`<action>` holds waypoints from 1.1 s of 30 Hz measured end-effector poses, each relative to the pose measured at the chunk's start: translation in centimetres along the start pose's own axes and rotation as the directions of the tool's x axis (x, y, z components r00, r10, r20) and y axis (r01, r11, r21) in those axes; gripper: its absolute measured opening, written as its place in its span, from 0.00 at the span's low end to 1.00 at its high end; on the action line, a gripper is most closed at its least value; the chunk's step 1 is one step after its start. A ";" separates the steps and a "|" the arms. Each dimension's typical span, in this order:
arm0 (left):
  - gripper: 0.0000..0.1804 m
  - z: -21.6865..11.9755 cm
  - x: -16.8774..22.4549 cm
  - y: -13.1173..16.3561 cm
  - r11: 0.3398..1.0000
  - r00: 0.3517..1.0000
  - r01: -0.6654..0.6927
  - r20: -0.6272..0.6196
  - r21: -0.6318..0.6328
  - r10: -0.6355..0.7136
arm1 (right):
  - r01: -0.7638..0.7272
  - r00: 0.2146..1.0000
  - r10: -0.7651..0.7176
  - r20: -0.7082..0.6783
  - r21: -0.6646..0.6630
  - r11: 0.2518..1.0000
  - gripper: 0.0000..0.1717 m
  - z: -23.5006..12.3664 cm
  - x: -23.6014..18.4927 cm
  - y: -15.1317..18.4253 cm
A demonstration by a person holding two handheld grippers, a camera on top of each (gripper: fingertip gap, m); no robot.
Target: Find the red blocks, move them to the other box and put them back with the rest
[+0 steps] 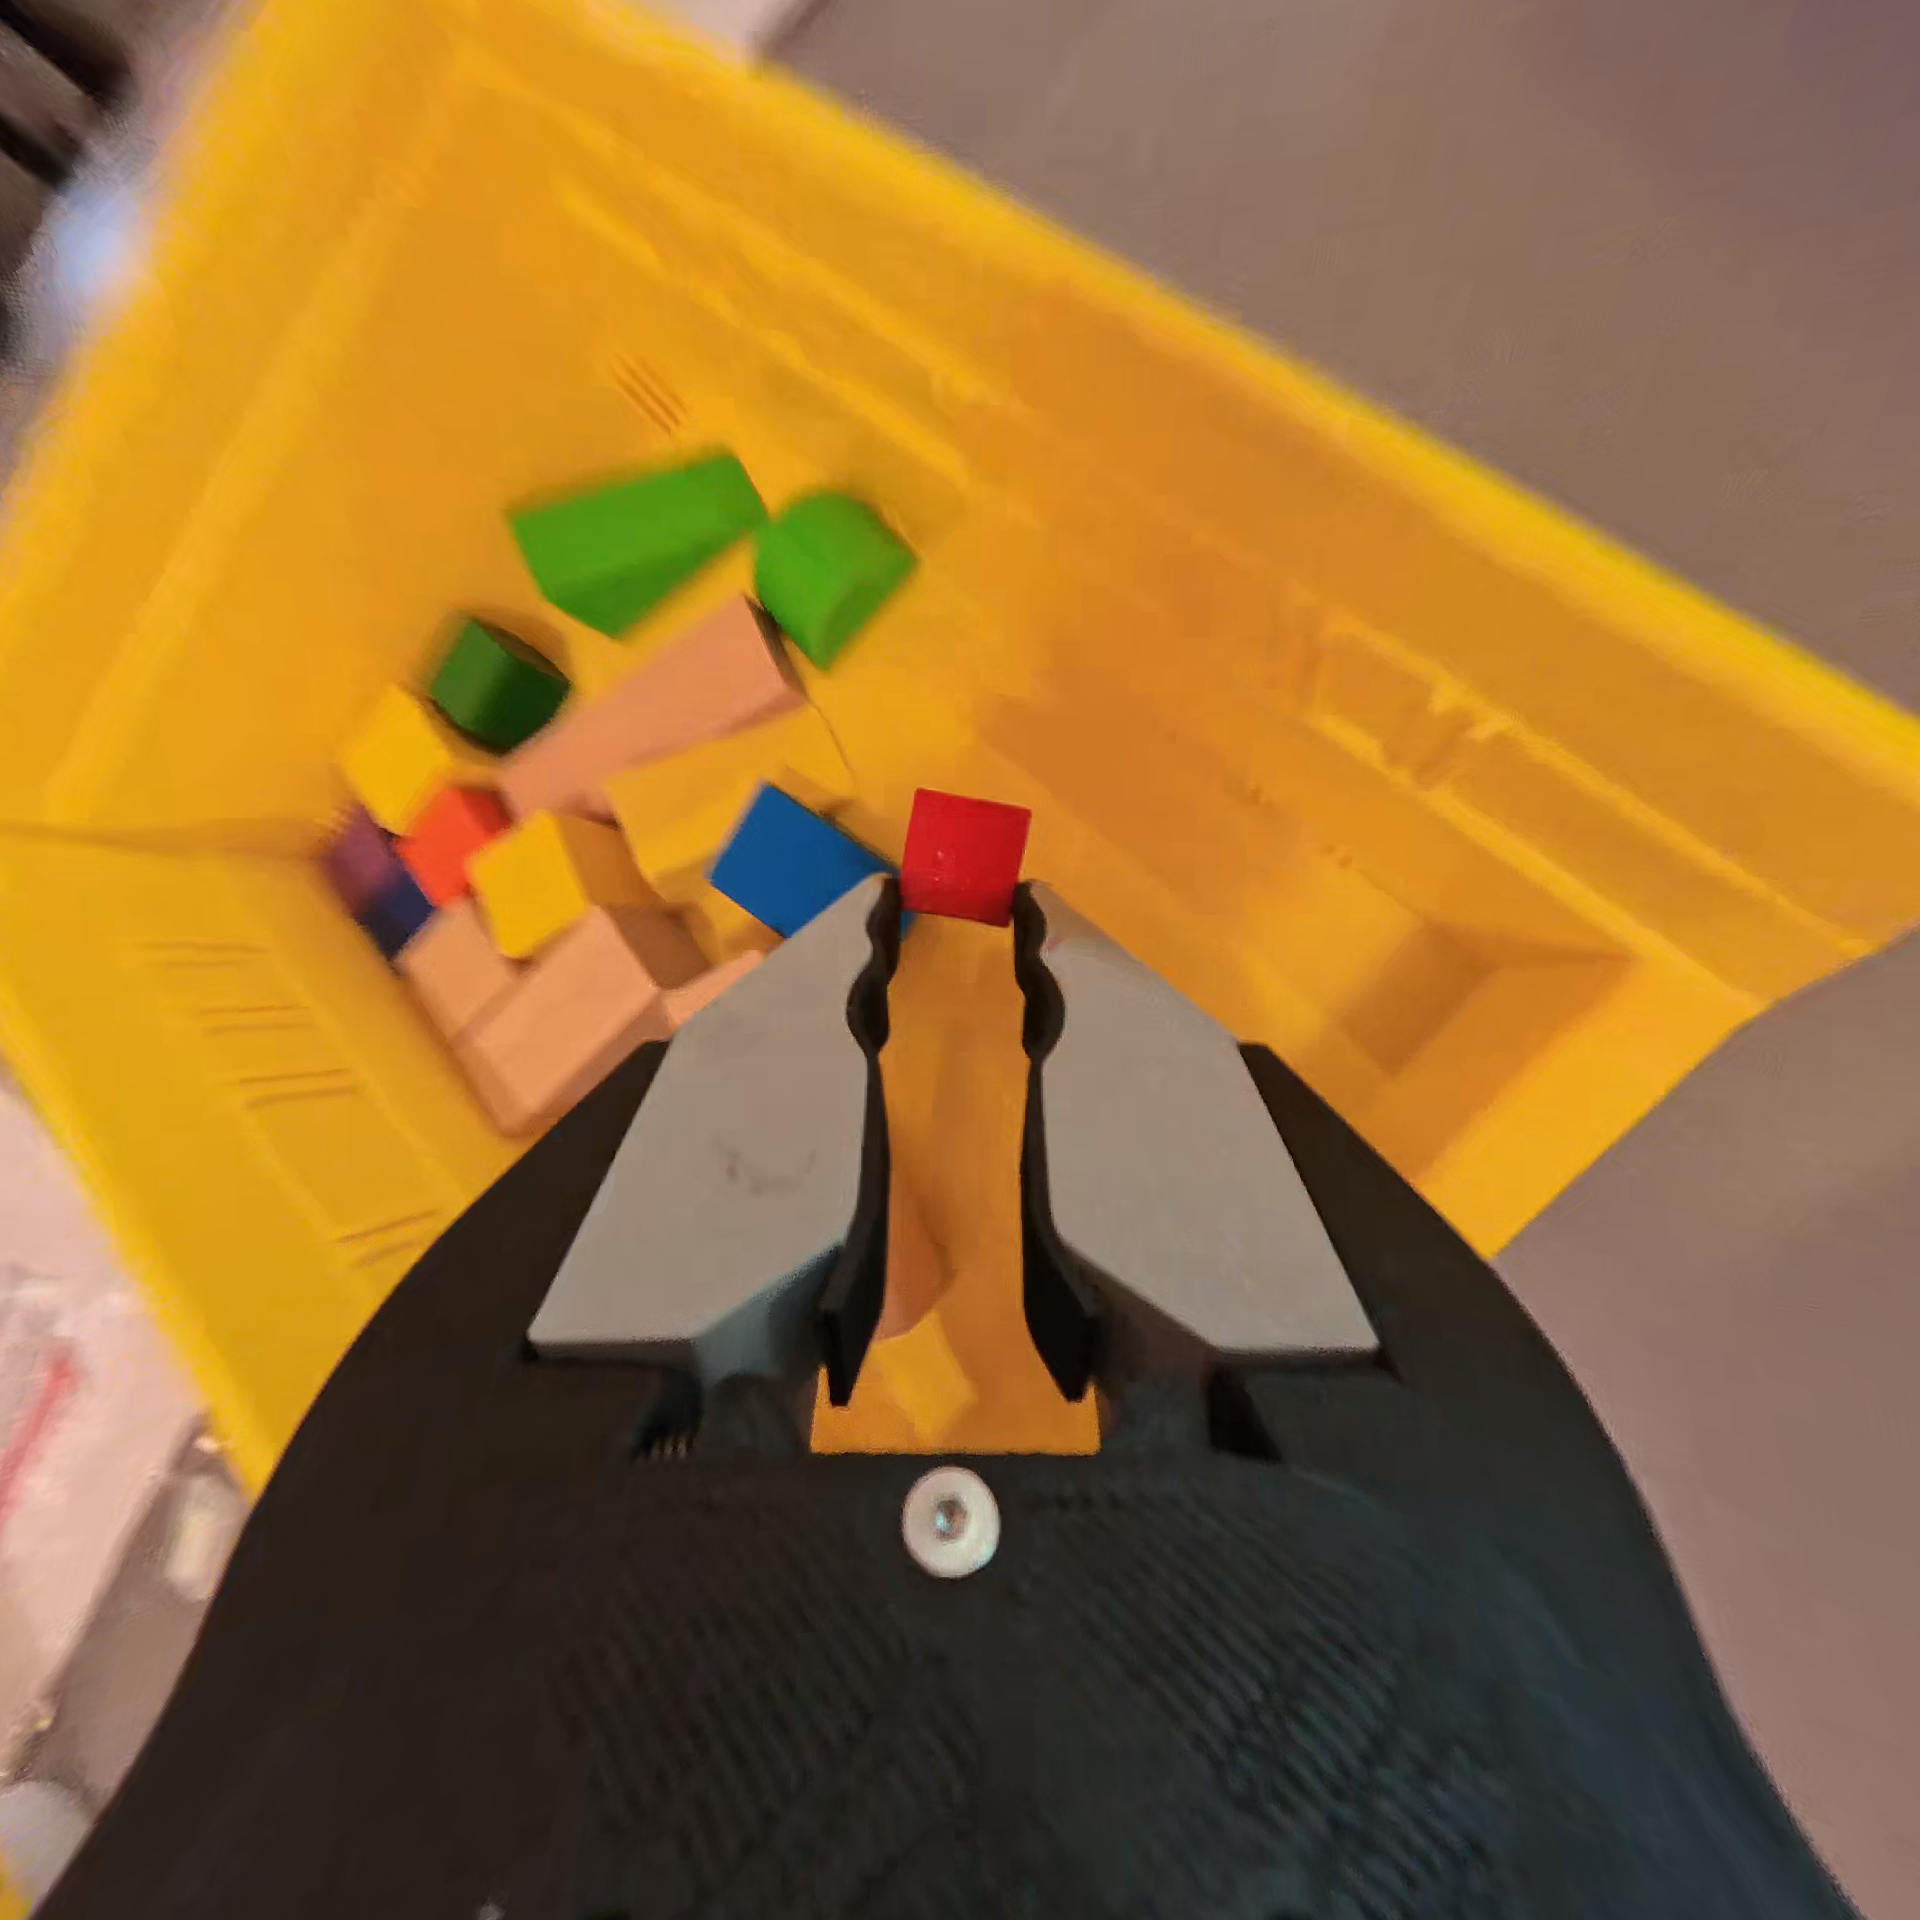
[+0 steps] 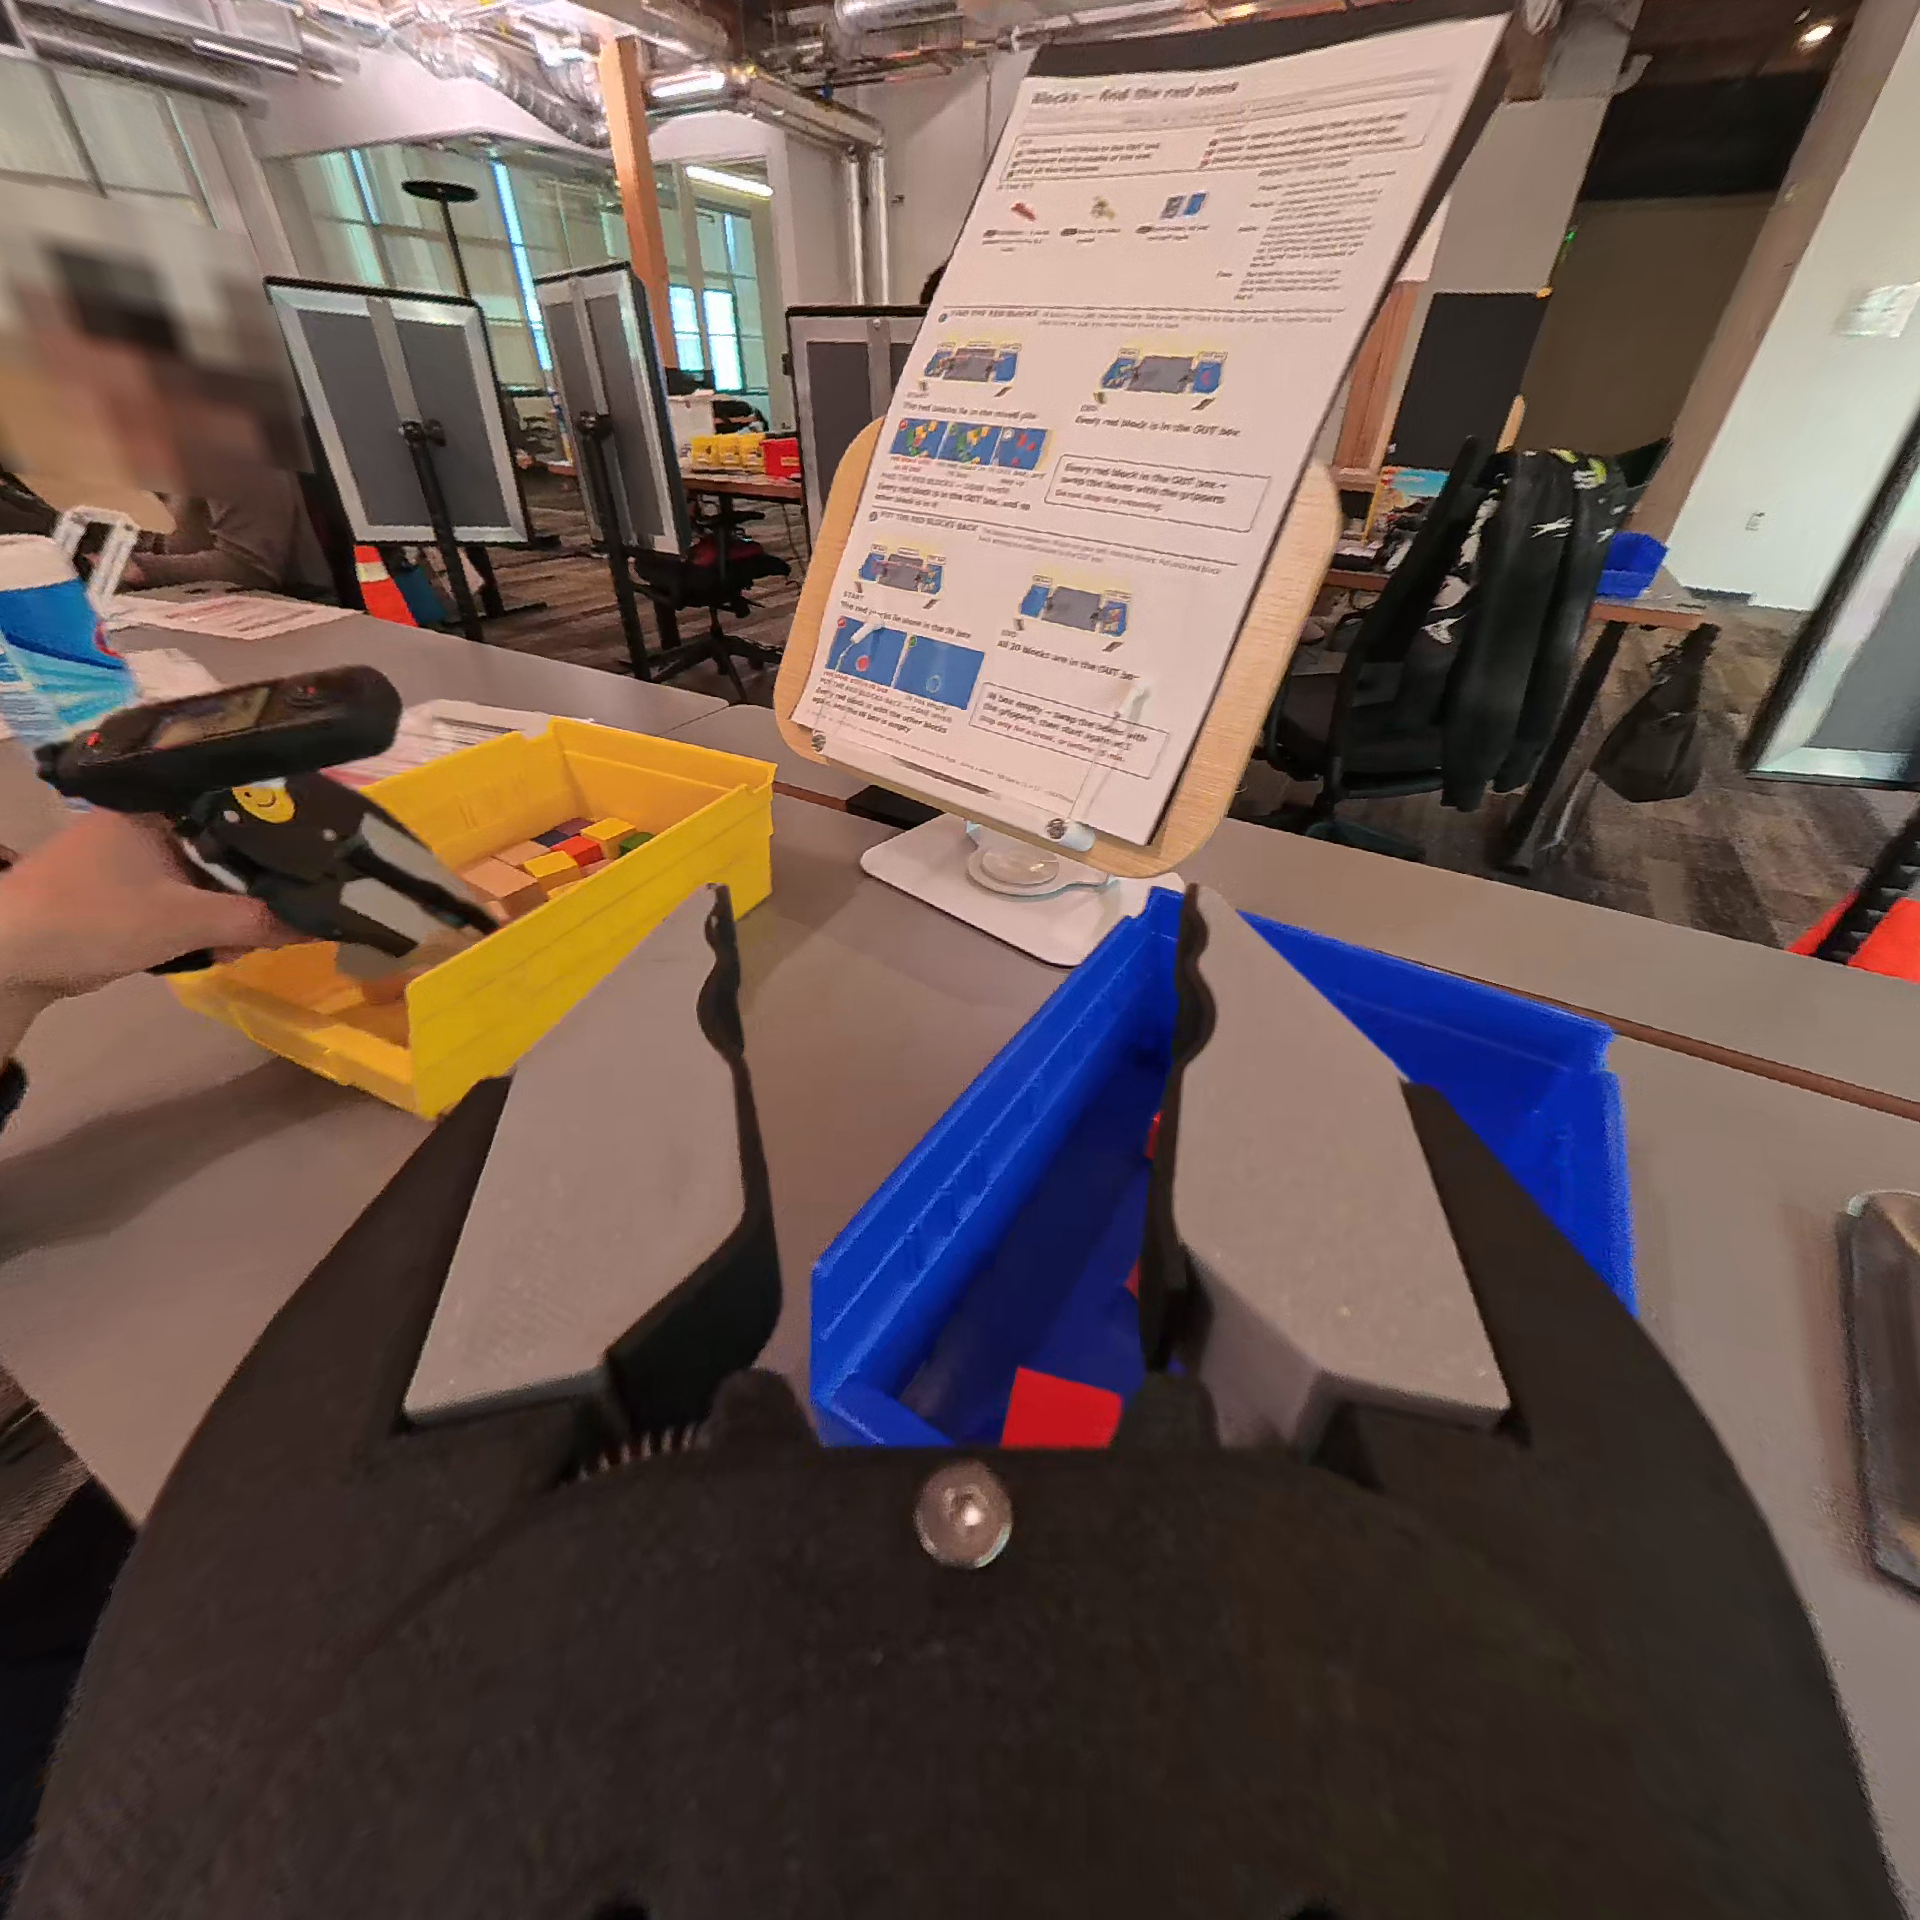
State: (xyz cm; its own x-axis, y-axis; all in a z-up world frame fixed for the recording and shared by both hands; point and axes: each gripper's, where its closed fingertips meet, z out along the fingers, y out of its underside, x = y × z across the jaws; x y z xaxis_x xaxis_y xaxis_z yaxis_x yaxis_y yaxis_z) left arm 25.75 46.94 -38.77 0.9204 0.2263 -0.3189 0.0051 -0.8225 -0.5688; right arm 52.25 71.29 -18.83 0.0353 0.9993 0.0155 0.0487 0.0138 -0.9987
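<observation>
In the left wrist view my left gripper (image 1: 956, 904) is shut on a small red cube (image 1: 964, 857), pinched at the very fingertips inside the yellow bin (image 1: 1247, 520). Beside it lie a blue block (image 1: 790, 862) and several green, yellow, orange, purple and plain wooden blocks (image 1: 582, 997). The right wrist view shows the left gripper (image 2: 457, 925) reaching into the yellow bin (image 2: 582, 935). My right gripper (image 2: 951, 914) is open and empty, over the near end of the blue bin (image 2: 977, 1195), which holds red blocks (image 2: 1060, 1408).
An instruction sheet on a stand (image 2: 1101, 468) is behind the two bins on the grey table (image 2: 883, 997). A hand (image 2: 94, 914) holds the left gripper. A blue-and-white container (image 2: 52, 644) stands far left; a dark flat object (image 2: 1886, 1382) lies at the right edge.
</observation>
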 end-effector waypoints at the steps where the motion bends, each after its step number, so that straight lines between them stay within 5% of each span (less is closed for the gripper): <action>1: 0.10 -1.1 0.0 -1.1 0.997 0.998 -0.041 0.046 0.062 0.039 | -0.010 0.999 0.010 0.034 -0.007 1.000 0.48 0.3 -0.7 0.2; 9: 0.11 -9.6 7.9 -7.9 0.814 0.883 -0.444 0.336 0.374 0.327 | -0.107 0.862 0.180 0.474 -0.176 0.978 0.44 3.8 -12.2 3.6; 12: 0.11 -11.4 11.8 -9.5 0.731 0.802 -0.573 0.439 0.371 0.406 | -0.094 0.805 0.214 0.553 -0.237 0.967 0.43 4.6 -15.7 5.1; 17: 0.11 -13.6 16.9 -11.7 0.619 0.779 -0.623 0.453 0.479 0.433 | -0.114 0.722 0.278 0.634 -0.287 0.951 0.40 4.6 -18.5 6.0; 24: 0.11 -13.7 17.9 -12.5 0.610 0.789 -0.610 0.459 0.507 0.408 | -0.111 0.661 0.337 0.670 -0.358 0.927 0.26 4.7 -19.6 7.4; 26: 0.11 -13.5 17.6 -12.5 0.613 0.791 -0.606 0.466 0.507 0.396 | -0.113 0.673 0.312 0.671 -0.323 0.940 0.11 4.9 -19.4 7.0; 33: 0.09 -13.8 16.6 -12.5 0.641 0.836 -0.540 0.433 0.545 0.336 | -0.135 0.705 0.297 0.644 -0.289 0.948 0.11 5.0 -17.9 6.2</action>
State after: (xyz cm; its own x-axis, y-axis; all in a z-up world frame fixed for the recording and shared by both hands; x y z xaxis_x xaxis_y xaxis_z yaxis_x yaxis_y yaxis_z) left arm 46.40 53.76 -26.52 0.6021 0.1389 -0.7862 -0.7067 -0.3654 -0.6058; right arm 46.94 53.70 -25.55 -0.6040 0.7316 -0.3162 0.3294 -0.1322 -0.9349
